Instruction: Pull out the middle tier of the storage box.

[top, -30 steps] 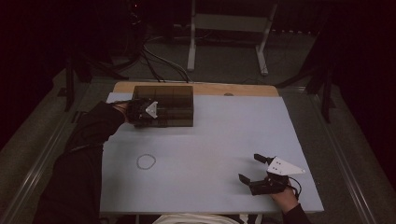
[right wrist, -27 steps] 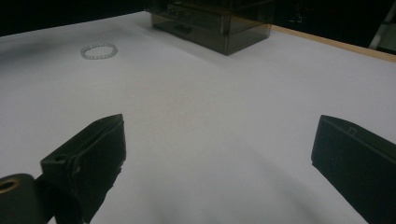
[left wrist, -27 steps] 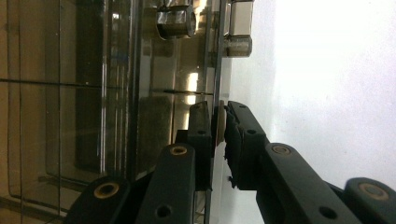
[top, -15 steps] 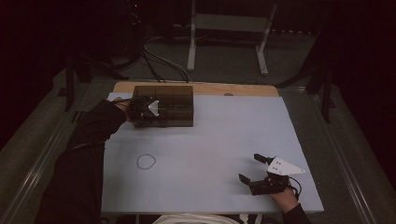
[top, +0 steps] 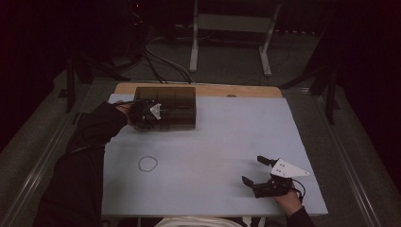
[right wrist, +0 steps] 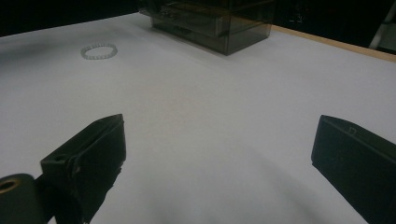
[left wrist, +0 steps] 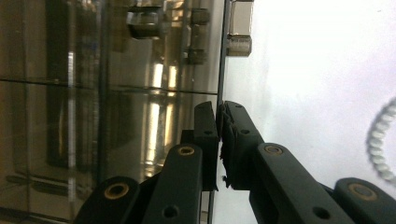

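A dark see-through box (top: pixel 170 106) stands at the back left of the white table (top: pixel 227 137). My left gripper (top: pixel 158 119) is at its front left side. In the left gripper view the box (left wrist: pixel 116 93) has a thin panel edge that runs down between the jaws, and the left gripper (left wrist: pixel 220 109) is shut on that edge. A small white bead bracelet (top: pixel 148 163) lies flat on the table in front of the box, also seen as the bracelet (left wrist: pixel 383 140) at the right border. My right gripper (top: pixel 253 170) rests near the front right, open and empty, right gripper (right wrist: pixel 219 123) facing the bracelet (right wrist: pixel 98 51) and box (right wrist: pixel 215 23).
A wooden strip (top: pixel 246 90) runs along the table's far edge behind the box. Beyond it are a metal stand (top: pixel 227 42) and cables (top: pixel 161 59) on the dark floor. The person's left sleeve (top: pixel 90 146) lies along the table's left side.
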Available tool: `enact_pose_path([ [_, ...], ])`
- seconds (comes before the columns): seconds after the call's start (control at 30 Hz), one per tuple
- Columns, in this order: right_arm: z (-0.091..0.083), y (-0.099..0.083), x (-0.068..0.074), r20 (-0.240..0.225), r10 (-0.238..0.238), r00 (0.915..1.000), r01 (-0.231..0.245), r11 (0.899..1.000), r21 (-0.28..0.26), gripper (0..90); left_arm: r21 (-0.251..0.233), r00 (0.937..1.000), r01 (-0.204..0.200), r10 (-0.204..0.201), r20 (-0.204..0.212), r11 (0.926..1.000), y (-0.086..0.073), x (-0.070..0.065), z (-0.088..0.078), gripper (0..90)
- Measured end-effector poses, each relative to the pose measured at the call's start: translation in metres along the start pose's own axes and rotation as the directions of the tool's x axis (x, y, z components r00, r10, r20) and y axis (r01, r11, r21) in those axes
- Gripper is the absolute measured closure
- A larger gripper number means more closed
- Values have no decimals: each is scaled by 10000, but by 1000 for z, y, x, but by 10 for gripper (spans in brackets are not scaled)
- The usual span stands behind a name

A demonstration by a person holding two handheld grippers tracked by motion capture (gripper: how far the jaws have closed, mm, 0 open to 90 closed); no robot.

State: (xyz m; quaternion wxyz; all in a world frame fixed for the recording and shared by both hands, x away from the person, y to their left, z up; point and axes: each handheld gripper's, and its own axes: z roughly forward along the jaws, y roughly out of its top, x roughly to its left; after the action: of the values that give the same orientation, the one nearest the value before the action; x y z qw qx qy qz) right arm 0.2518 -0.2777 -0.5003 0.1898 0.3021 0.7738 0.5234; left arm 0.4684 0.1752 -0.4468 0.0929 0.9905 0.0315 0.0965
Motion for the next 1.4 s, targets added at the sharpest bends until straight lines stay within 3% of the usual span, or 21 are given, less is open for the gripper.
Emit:
enact_pose_path([
  [0.47,0,0,0,3,25,10000,-25,10000,-8,28,-29,9996,-5,6,288,10000,1,-14,-2,882],
  [1.4,0,0,0,26,36,10000,-36,10000,-6,28,-39,9968,-33,36,796,10000,-1,-27,-4,894],
])
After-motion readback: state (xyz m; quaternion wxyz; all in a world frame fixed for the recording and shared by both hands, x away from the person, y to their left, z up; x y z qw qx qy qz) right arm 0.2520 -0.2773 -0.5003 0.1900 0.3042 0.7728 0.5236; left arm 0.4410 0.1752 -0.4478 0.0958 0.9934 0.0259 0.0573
